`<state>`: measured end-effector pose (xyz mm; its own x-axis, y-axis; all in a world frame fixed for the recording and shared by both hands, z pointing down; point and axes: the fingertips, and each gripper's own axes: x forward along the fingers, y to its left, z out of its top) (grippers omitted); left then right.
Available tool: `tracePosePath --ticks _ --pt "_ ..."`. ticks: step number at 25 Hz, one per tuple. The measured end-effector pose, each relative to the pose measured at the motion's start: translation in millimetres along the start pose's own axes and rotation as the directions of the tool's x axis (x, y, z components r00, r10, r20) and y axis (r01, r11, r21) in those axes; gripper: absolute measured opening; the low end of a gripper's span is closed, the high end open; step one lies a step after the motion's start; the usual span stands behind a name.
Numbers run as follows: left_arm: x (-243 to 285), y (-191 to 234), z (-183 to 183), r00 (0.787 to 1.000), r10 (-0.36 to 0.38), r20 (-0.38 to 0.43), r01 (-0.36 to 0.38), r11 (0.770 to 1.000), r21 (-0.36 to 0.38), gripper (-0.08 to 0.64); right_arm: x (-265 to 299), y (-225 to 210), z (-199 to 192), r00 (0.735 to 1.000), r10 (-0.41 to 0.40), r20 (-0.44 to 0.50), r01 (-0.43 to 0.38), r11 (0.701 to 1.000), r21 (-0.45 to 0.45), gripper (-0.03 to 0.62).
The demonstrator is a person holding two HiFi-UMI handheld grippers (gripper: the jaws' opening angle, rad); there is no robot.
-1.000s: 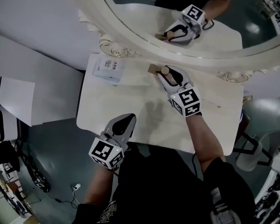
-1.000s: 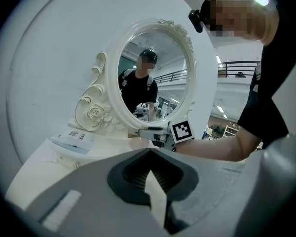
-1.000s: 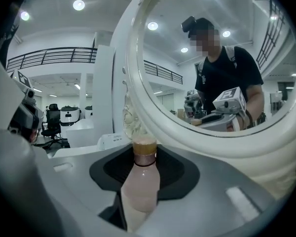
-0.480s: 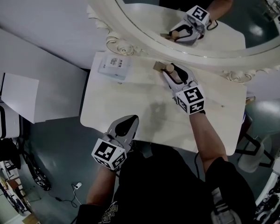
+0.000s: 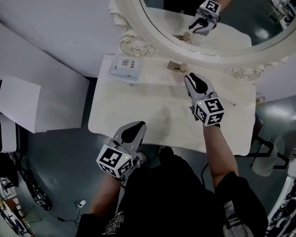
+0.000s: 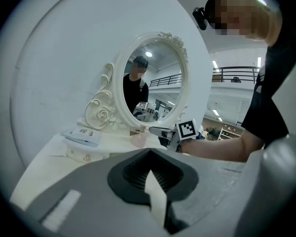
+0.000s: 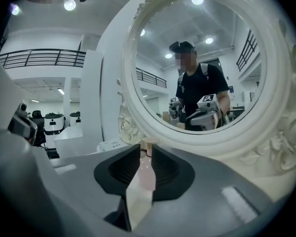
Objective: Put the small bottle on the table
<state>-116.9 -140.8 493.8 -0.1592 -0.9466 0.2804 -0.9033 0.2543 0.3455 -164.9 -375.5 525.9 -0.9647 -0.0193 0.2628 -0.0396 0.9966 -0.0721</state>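
Note:
The small bottle (image 5: 183, 67), pale pink with a round wooden cap, stands upright on the white table (image 5: 138, 100) just below the mirror frame. My right gripper (image 5: 191, 77) sits a little nearer than the bottle, open and apart from it. In the right gripper view the bottle (image 7: 146, 173) shows through the narrow gap between the jaws of that gripper (image 7: 147, 149). The left gripper (image 5: 137, 127) rests shut at the table's near edge, holding nothing. From the left gripper view (image 6: 149, 154) the bottle (image 6: 138, 140) appears far off, beside the right gripper (image 6: 157, 131).
A large oval mirror with an ornate white frame (image 5: 129, 42) leans over the table's far side and reflects the bottle and the gripper. A white printed box (image 5: 126, 66) lies at the far left. A small brown block (image 5: 173, 64) sits by the bottle.
The right gripper has let go of the bottle and drawn back toward me. The bottle stays standing by the mirror. The left gripper has not moved.

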Motion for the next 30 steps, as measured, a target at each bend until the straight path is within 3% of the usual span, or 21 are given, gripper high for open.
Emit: tracePosePath --ticks 3,15,23,30 --pt "-18.4 2.4 -4.4 1.000 -0.016 0.004 0.016 1.000 -0.009 0.002 -21.3 17.1 -1.3 0.999 -0.036 -0.009 0.036 0.999 0.024 0.023" --pt "-86.2 -1.0 -28.2 0.998 -0.054 -0.024 0.055 0.998 0.027 0.002 -100.8 115.3 -11.0 0.999 -0.028 -0.035 0.033 0.990 0.140 0.023" --pt "-115.2 -18.4 -51.5 0.987 -0.145 -0.065 0.148 0.988 0.046 0.000 -149.2 182.4 -28.6 0.997 -0.059 -0.052 0.066 0.988 0.141 0.023" --pt "-121.6 -35.6 -65.0 0.976 -0.203 -0.081 0.204 0.979 0.005 0.002 -192.7 216.0 -40.6 0.994 -0.086 -0.067 0.095 0.985 0.142 0.023"
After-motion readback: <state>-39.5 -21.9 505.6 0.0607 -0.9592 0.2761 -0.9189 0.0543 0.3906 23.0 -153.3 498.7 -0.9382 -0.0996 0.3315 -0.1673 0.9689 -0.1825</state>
